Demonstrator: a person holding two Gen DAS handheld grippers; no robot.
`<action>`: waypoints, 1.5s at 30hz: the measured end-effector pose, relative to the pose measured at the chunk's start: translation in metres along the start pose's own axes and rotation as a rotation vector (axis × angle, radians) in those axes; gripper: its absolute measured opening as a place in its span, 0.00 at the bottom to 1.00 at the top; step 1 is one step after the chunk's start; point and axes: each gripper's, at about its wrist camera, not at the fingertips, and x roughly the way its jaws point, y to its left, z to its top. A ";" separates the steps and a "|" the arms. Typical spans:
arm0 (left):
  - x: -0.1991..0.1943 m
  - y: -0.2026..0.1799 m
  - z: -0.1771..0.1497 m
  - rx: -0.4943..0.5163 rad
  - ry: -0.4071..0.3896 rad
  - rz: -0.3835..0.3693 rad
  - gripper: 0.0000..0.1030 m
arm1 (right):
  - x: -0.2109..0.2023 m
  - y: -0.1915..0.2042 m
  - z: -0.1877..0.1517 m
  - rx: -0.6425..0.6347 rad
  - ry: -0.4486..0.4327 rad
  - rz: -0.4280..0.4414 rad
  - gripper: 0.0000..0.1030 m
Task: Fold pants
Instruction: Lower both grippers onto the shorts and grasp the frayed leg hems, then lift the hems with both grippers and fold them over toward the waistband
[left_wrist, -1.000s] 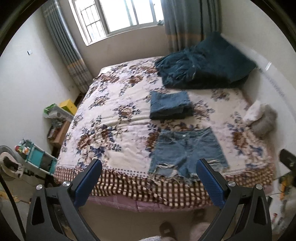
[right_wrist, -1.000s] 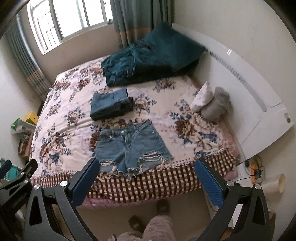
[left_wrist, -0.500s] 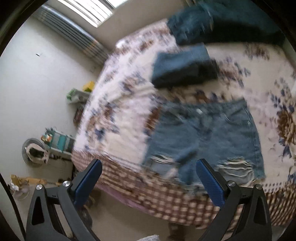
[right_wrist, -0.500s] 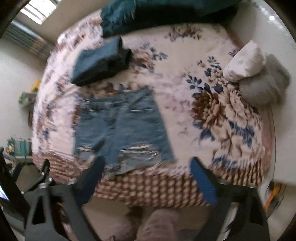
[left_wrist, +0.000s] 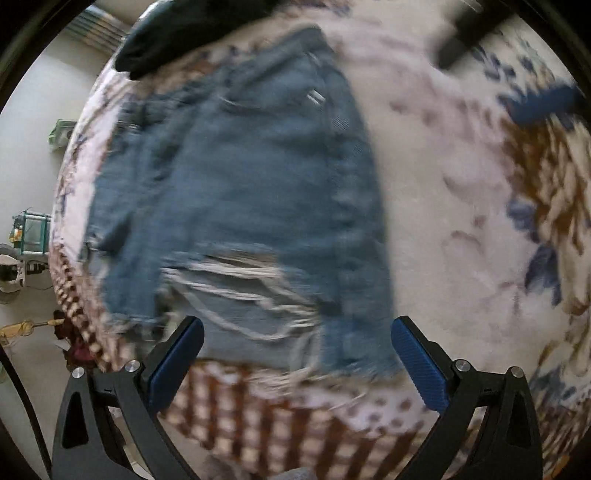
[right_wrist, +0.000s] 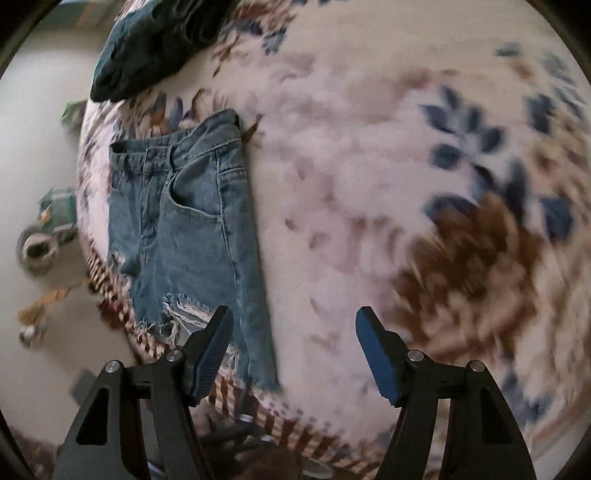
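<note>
Light blue denim shorts (left_wrist: 243, 206) with a frayed, ripped hem lie flat on the flowered bedspread (left_wrist: 443, 229), hem near the bed's front edge. My left gripper (left_wrist: 297, 328) is open and empty, just above the frayed hem of the right leg. In the right wrist view the shorts (right_wrist: 184, 229) lie to the left. My right gripper (right_wrist: 293, 325) is open and empty, over the shorts' right side seam near the hem. The right gripper's blue pad also shows in the left wrist view (left_wrist: 543, 103) at top right. Both views are blurred.
A folded dark denim garment (left_wrist: 173, 40) lies beyond the waistband; it also shows in the right wrist view (right_wrist: 147, 48). The bed's checkered border (left_wrist: 280, 413) hangs over the front edge. Clutter and a small teal cart (left_wrist: 29, 232) stand on the floor at left.
Both grippers have dropped from well back of the bed down close to the shorts' hem. The right gripper's jaws have narrowed but stay open.
</note>
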 end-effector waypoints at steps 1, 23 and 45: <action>0.006 -0.005 0.001 -0.002 0.010 -0.007 1.00 | 0.008 0.000 0.008 -0.012 0.013 0.013 0.69; -0.049 0.070 0.052 -0.116 -0.134 -0.259 0.03 | 0.044 0.078 0.105 -0.047 -0.109 0.149 0.13; -0.047 0.295 0.048 -0.401 -0.191 -0.238 0.03 | 0.007 0.234 0.108 -0.044 -0.217 0.068 0.08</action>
